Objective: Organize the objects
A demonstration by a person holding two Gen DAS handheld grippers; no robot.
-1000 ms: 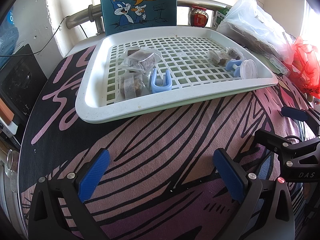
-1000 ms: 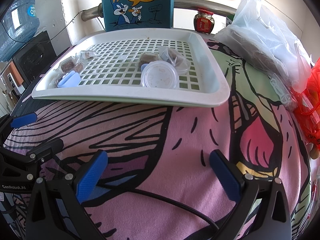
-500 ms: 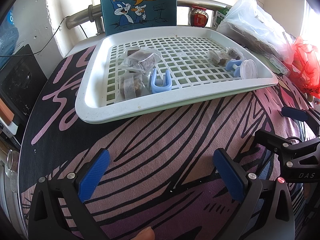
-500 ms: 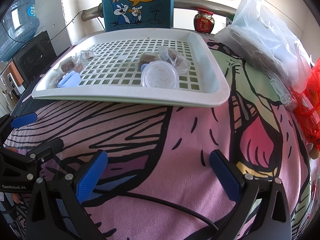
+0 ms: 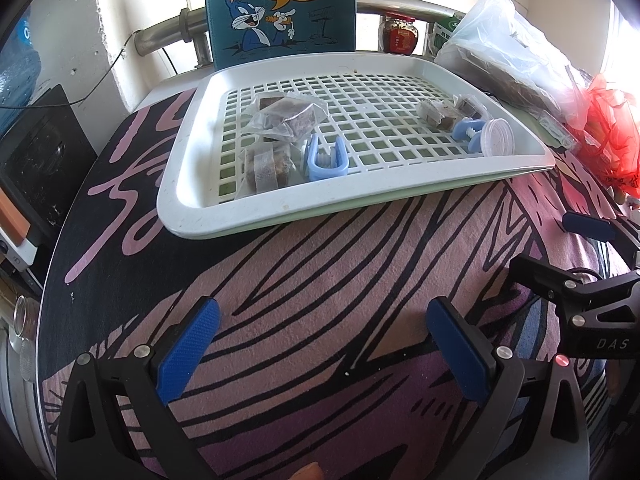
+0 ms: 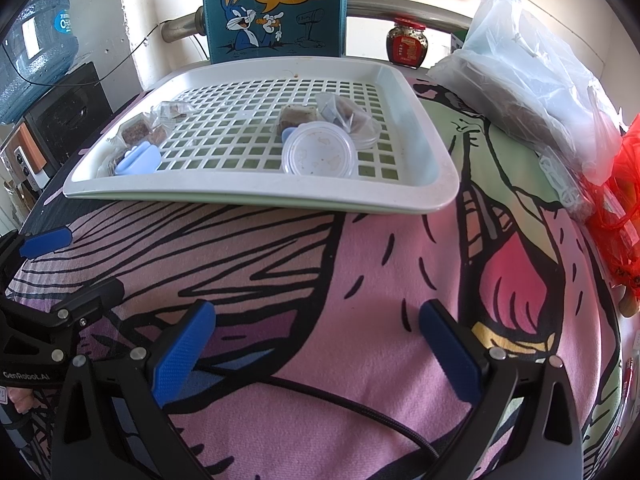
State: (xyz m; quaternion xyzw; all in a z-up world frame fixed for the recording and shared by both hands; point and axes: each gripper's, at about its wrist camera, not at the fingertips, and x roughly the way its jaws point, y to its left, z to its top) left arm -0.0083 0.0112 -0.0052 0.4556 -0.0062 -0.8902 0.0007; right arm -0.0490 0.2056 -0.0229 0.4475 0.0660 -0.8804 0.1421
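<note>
A white slotted tray [image 5: 188,204] [image 6: 424,196] sits on the cartoon-print cloth ahead of both grippers. On its left lie wrapped brown snack packets [image 5: 288,118] [image 6: 138,132] and a light blue clip [image 5: 326,158] [image 6: 140,160]. On its right lie more wrapped snacks [image 5: 438,114] [image 6: 348,114], a second blue clip [image 5: 466,134] and a round clear lid [image 5: 497,137] [image 6: 319,156]. My left gripper [image 5: 324,344] is open and empty, low over the cloth. My right gripper [image 6: 316,346] is open and empty, beside it.
A Bugs Bunny box [image 5: 280,8] stands behind the tray. A red-lidded jar [image 6: 408,42], a clear plastic bag [image 6: 520,76] and a red mesh bag [image 6: 624,200] lie at the right. A water bottle [image 6: 32,40] and a black device [image 5: 36,168] are left. A black cable [image 6: 360,404] crosses the cloth.
</note>
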